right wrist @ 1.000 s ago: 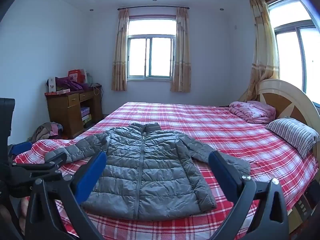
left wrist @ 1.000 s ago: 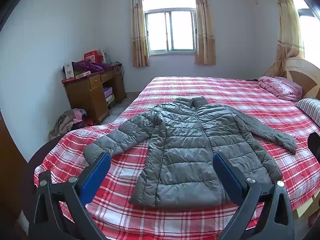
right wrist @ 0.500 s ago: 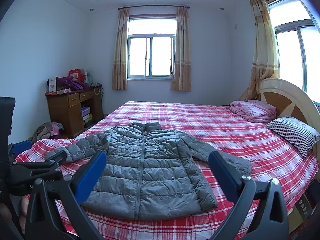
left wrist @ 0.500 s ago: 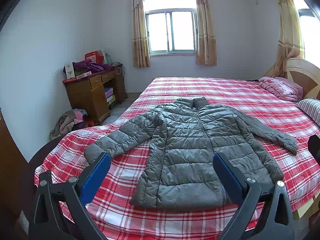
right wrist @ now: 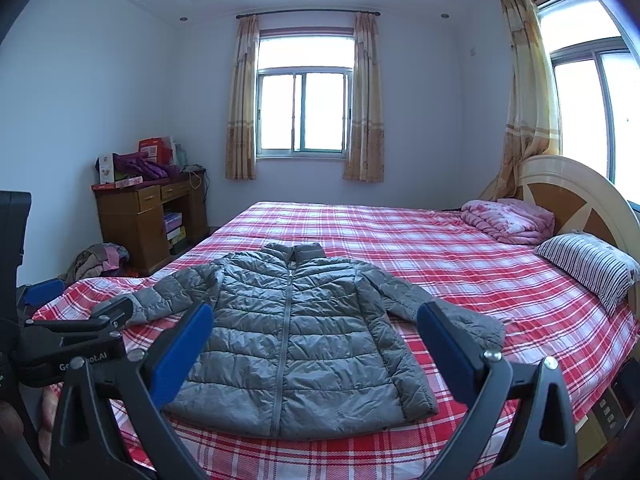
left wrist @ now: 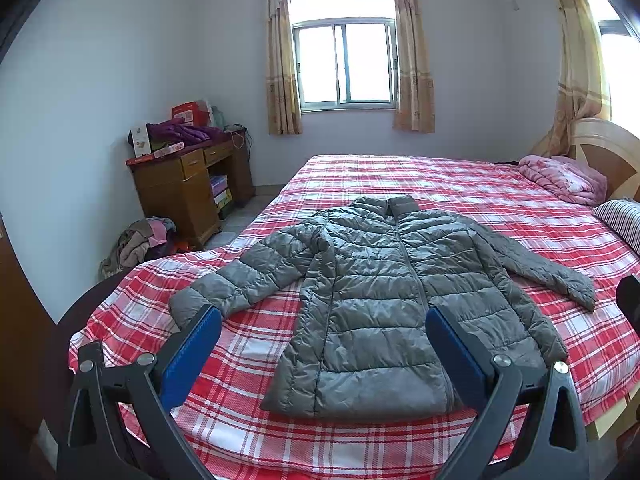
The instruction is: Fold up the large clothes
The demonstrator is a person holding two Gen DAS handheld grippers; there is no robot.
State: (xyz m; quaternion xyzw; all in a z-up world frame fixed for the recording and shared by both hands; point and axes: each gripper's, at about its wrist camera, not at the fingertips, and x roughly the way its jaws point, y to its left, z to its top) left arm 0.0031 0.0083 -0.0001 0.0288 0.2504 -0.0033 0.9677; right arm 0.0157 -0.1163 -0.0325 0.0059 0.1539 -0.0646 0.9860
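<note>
I see the gray puffer jacket [left wrist: 384, 296] lying flat on the bed [left wrist: 460, 184], zipped up, sleeves spread out. My left gripper [left wrist: 322, 334] and right gripper [right wrist: 314, 330] hang above it, jaws wide apart, holding nothing.

Home bedroom: bed [right wrist: 460, 240], curtained window [right wrist: 306, 110].

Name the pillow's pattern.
Dark and white stripes on the pillow, clearest in the right wrist view.
</note>
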